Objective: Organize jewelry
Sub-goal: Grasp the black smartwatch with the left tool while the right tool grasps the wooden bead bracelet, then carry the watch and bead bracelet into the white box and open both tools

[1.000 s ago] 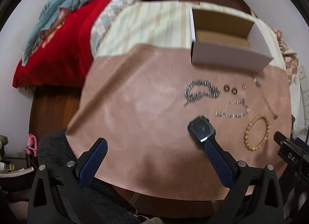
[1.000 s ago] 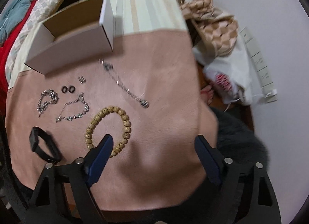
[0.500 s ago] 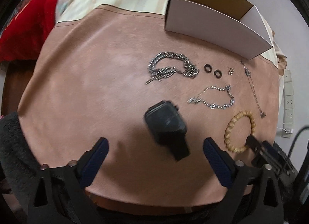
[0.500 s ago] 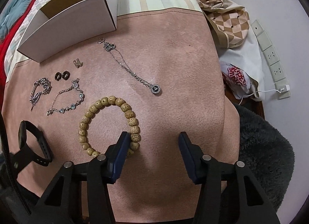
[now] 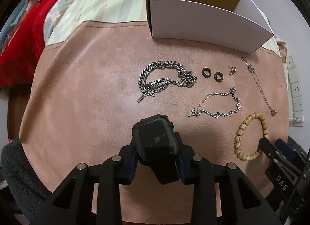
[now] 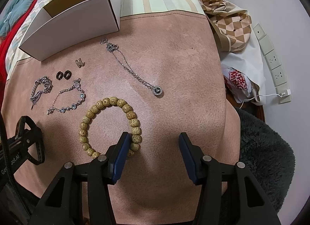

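My left gripper (image 5: 158,152) is shut on a black square watch (image 5: 155,139); it also shows in the right wrist view (image 6: 29,139). My right gripper (image 6: 154,143) is open, its left finger resting just inside a wooden bead bracelet (image 6: 110,126), also seen in the left wrist view (image 5: 250,135). On the pink cloth lie a heavy silver chain bracelet (image 5: 166,77), two dark rings (image 5: 211,73), a small gold clip (image 5: 232,70), a thin jewelled bracelet (image 5: 217,106) and a pendant necklace (image 6: 131,67). An open white box (image 5: 205,21) stands behind them.
The pink cloth (image 5: 87,99) covers a small table over a striped cloth (image 5: 108,7). A bed with red and teal bedding (image 5: 21,31) lies left. Bags (image 6: 234,31) and wall sockets (image 6: 271,58) are on the right. A dark fluffy seat (image 6: 267,143) borders the near edge.
My left gripper has closed around the black watch, which was between open fingers before. My right gripper has moved forward so its left finger reaches the bead bracelet.
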The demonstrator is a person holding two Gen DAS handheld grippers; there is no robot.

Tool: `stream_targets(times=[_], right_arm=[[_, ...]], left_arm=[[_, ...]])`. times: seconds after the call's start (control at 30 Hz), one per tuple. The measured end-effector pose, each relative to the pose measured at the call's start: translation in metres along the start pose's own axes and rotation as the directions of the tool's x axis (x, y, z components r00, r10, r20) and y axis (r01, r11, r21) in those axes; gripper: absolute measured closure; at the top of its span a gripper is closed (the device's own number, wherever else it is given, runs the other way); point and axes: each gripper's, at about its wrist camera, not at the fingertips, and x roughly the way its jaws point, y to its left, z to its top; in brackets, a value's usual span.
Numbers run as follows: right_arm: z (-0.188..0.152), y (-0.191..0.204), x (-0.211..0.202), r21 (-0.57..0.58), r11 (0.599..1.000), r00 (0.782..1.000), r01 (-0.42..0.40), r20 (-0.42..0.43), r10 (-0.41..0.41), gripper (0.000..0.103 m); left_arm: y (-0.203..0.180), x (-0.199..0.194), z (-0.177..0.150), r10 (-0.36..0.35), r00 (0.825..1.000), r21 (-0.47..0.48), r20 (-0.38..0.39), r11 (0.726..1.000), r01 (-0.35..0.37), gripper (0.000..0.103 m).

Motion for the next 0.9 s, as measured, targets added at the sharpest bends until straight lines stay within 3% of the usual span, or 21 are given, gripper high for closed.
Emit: stream_targets(times=[0.13, 0.2, 0.23, 0.27, 0.43, 0.7, 0.9], right_arm=[[0.0, 0.0, -0.001, -0.011, 1.0, 1.0, -0.004, 0.011, 0.004, 0.054], [-0.001, 0.005, -0.003, -0.027, 1.0, 1.0, -0.005, 0.019, 0.006, 0.066], [-0.001, 0.007, -0.004, -0.033, 0.999, 1.0, -0.004, 0.023, 0.005, 0.083], [-0.001, 0.009, -0.005, -0.042, 0.999, 1.0, -0.002, 0.024, 0.003, 0.093], [-0.002, 0.015, -0.007, -0.037, 0.997, 0.997, -0.074, 0.001, 0.074, 0.093], [0.005, 0.021, -0.045, -0.024, 0.985, 0.982, -0.171, 0.073, 0.172, 0.094], [0.028, 0.026, -0.085, -0.044, 0.968, 0.959, -0.248, 0.131, 0.252, 0.094]], left_arm=[[-0.004, 0.001, 0.005, 0.003, 1.0, 0.008, 0.003, 1.0, -0.003, 0.074], [-0.006, 0.002, 0.006, 0.004, 1.0, 0.015, 0.009, 1.0, -0.005, 0.074], [-0.007, 0.002, 0.007, 0.007, 1.0, 0.023, 0.016, 1.0, -0.008, 0.074], [-0.009, -0.001, 0.007, 0.014, 1.0, 0.034, 0.026, 0.999, -0.015, 0.074], [-0.019, -0.021, 0.008, 0.023, 0.997, 0.103, 0.074, 0.994, -0.031, 0.074], [-0.013, -0.046, 0.013, -0.034, 0.994, 0.126, 0.099, 0.992, 0.021, 0.074], [-0.008, -0.083, 0.04, -0.091, 0.984, 0.131, 0.15, 0.989, 0.071, 0.074]])
